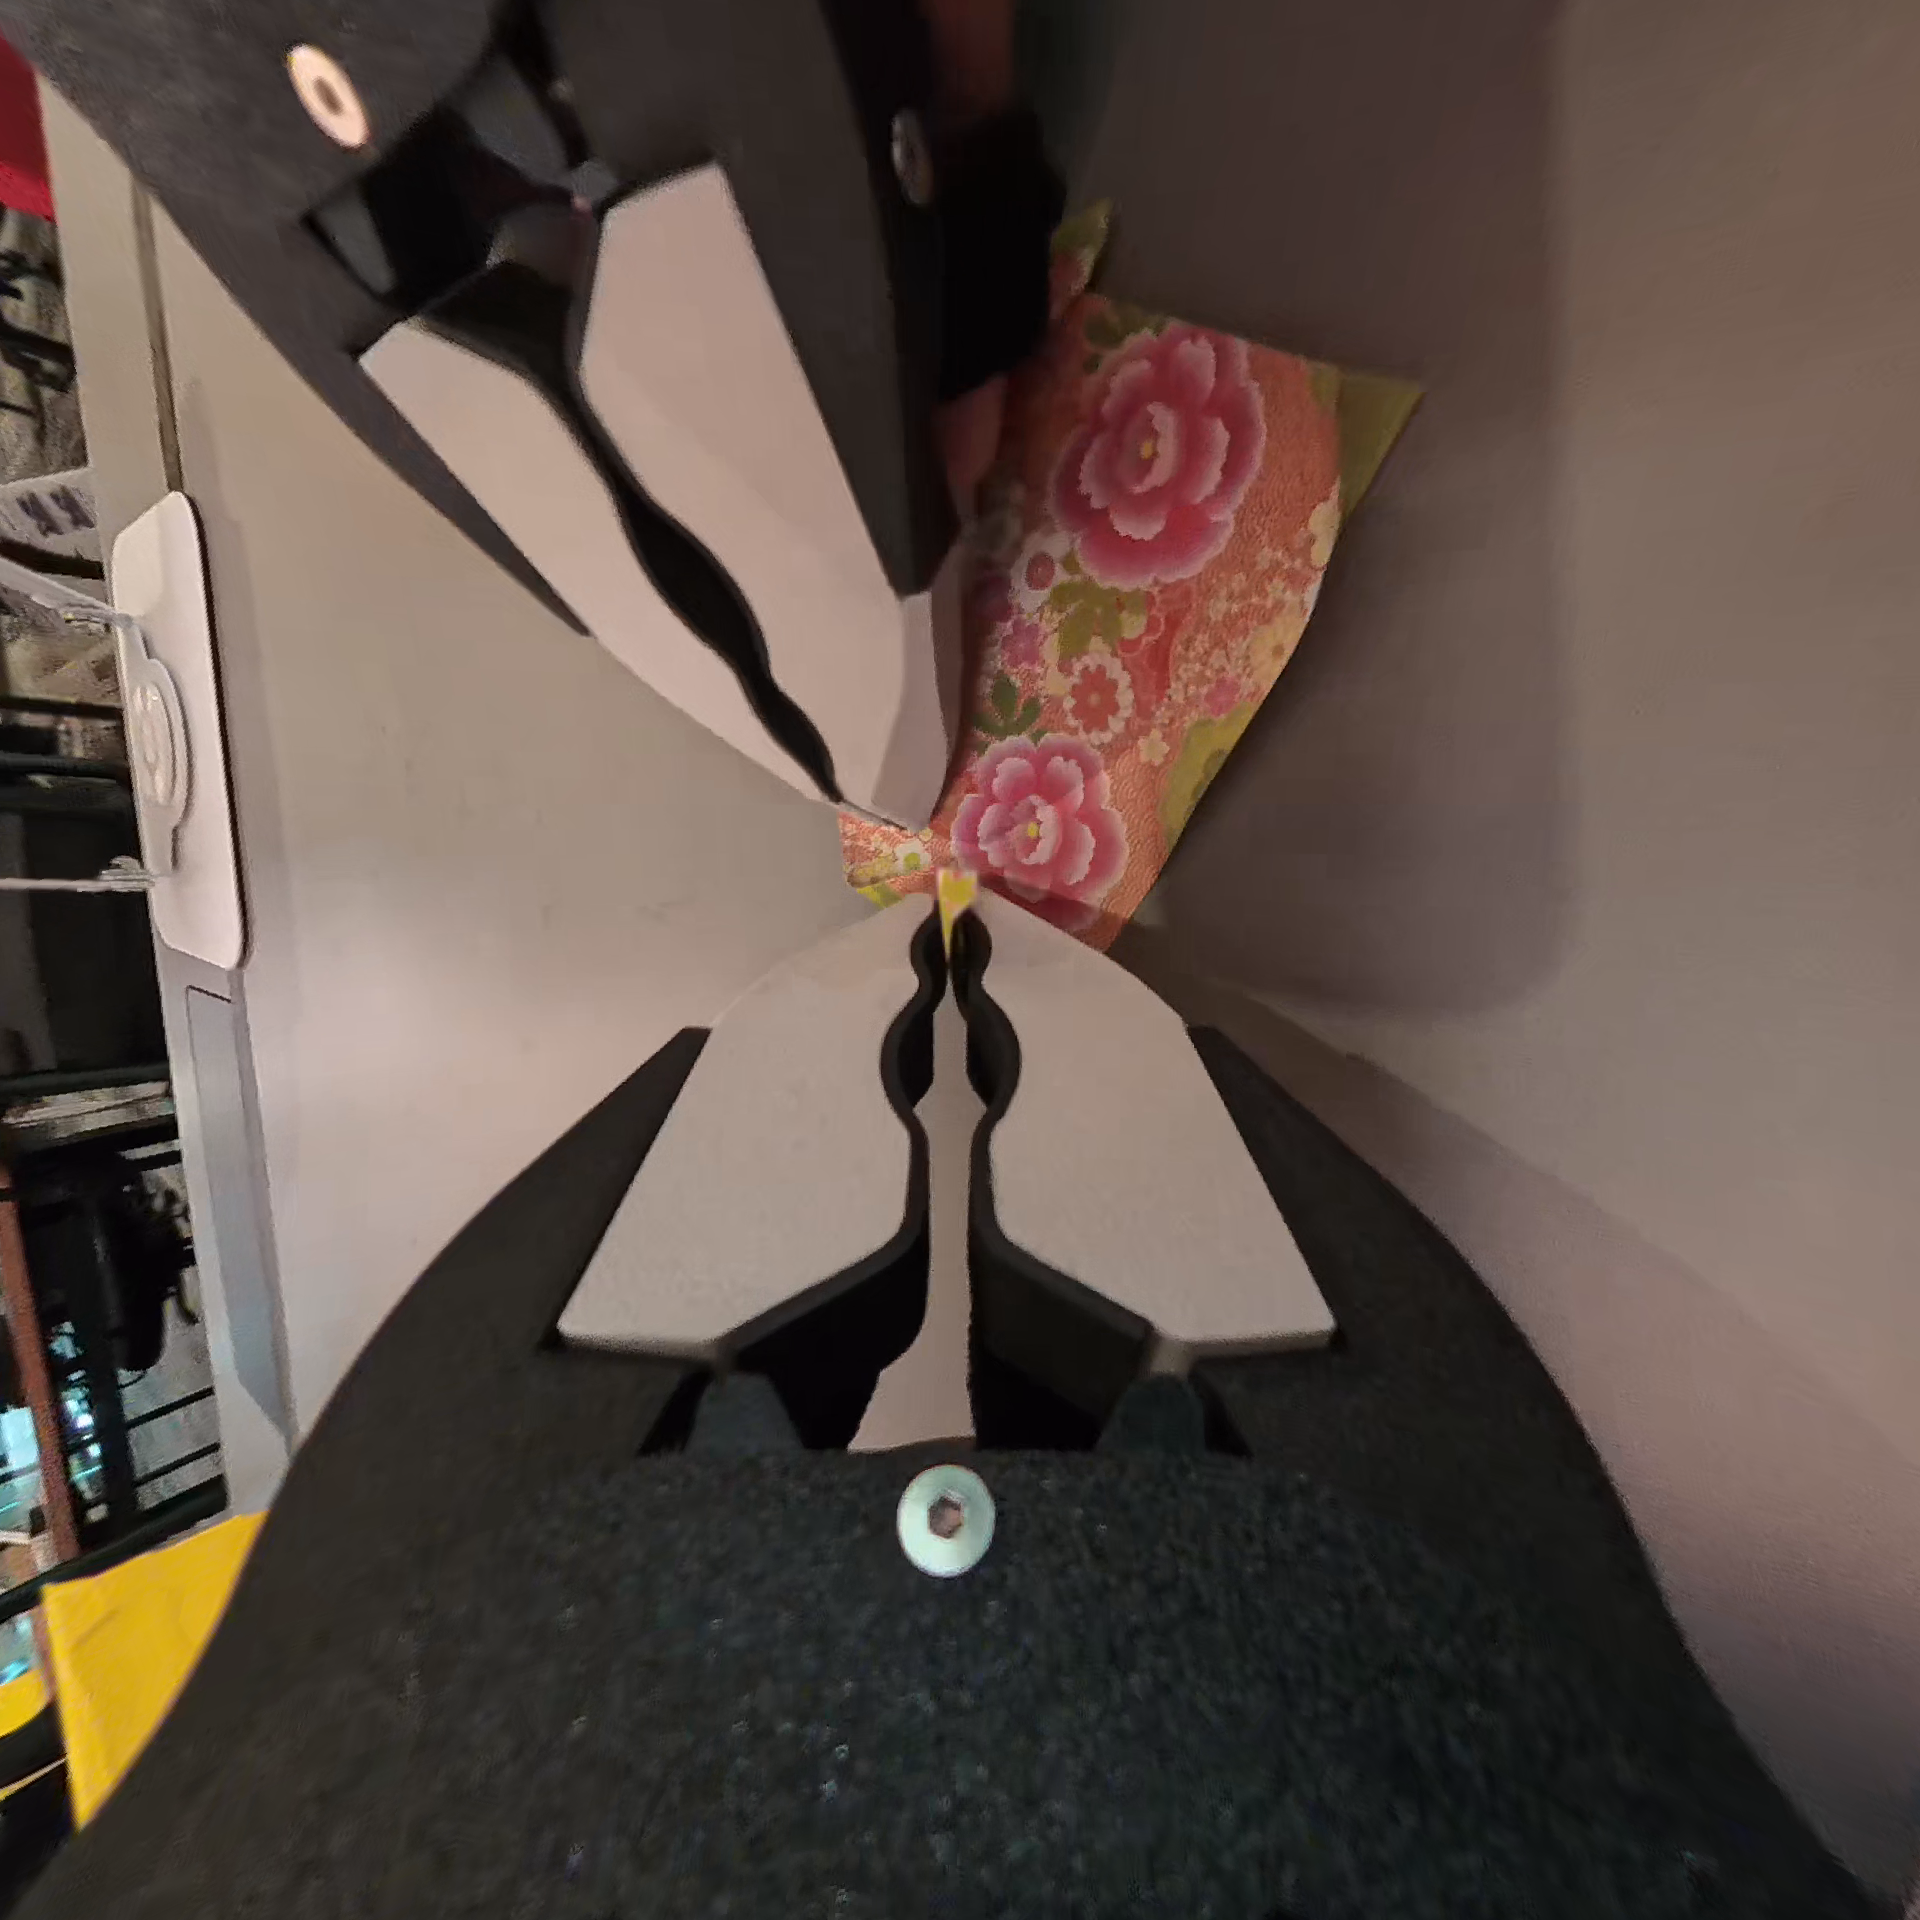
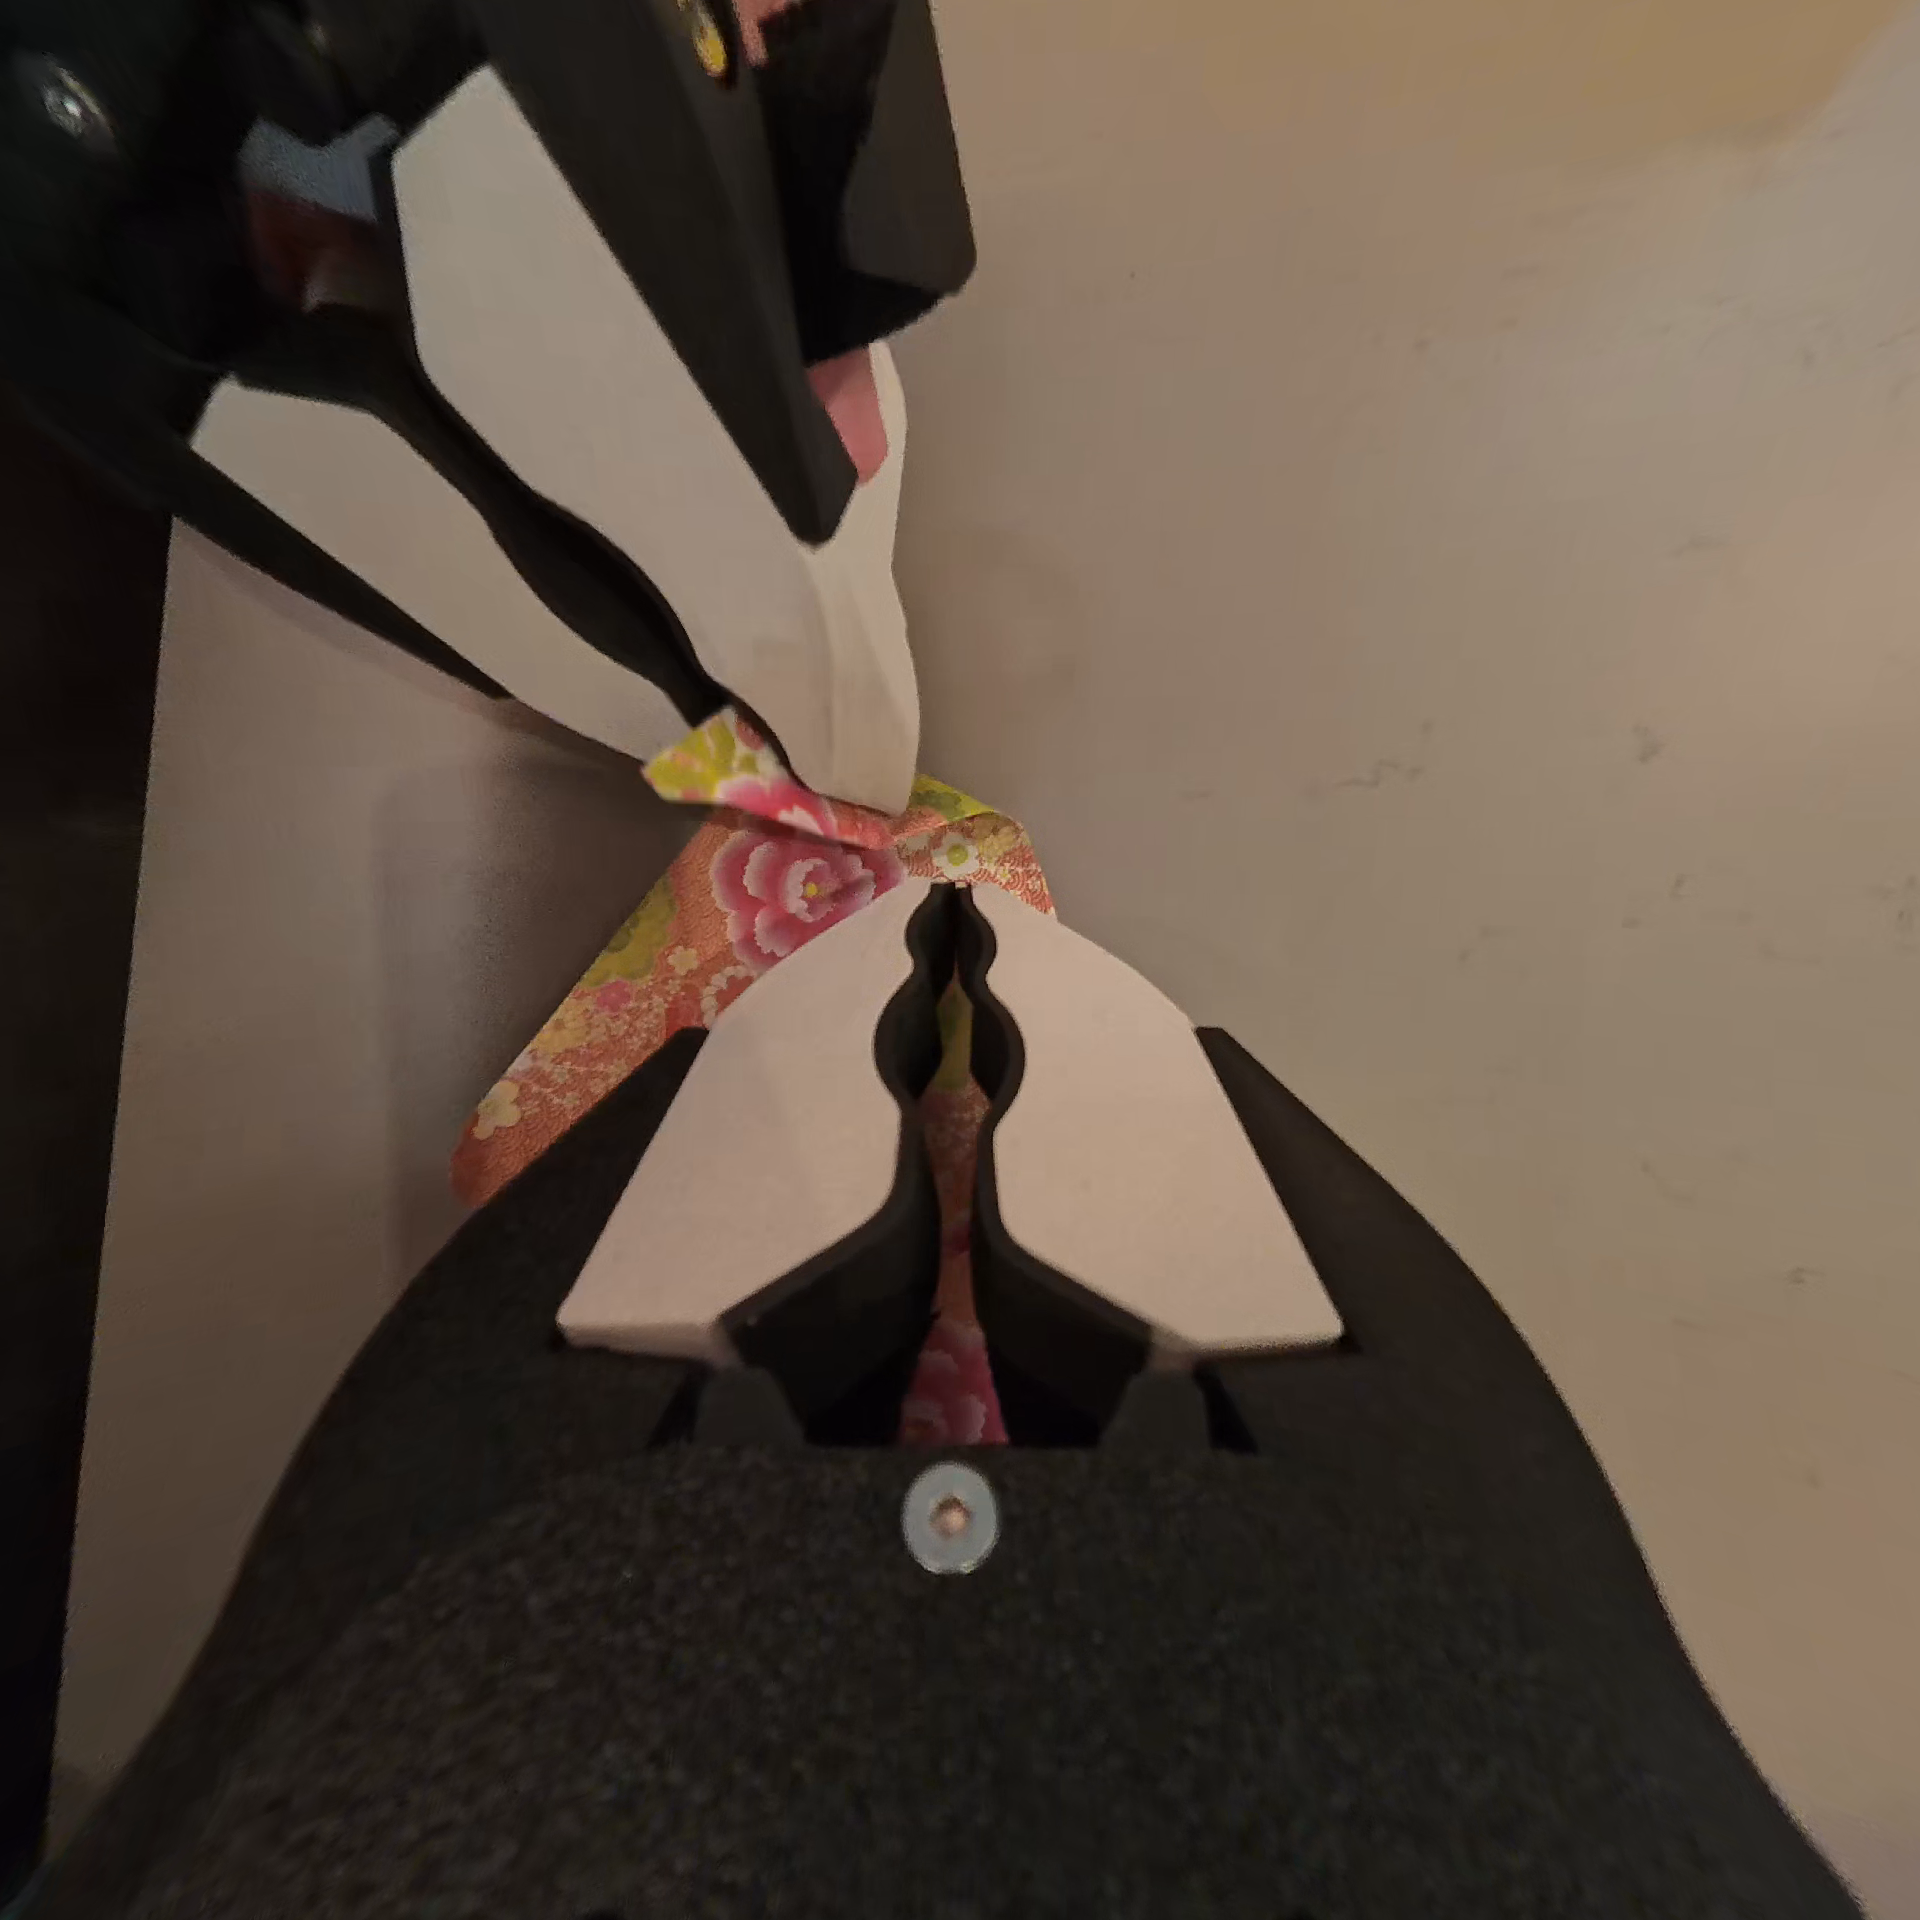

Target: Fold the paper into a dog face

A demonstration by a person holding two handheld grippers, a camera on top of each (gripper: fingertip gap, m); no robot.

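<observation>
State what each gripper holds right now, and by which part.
Both grippers are shut on the floral paper. The left gripper pinches a small corner tip; the right gripper clamps a folded edge nearby.

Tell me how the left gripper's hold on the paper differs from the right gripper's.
The left gripper pinches only a tiny yellow-green tip of the paper at its very fingertips; the right gripper has paper running deep down between its fingers. Beyond the left gripper the paper spreads broad and fairly flat; at the right gripper it is bunched and creased. Both are shut on the same flowered paper, tips nearly meeting, above a pale table.
</observation>
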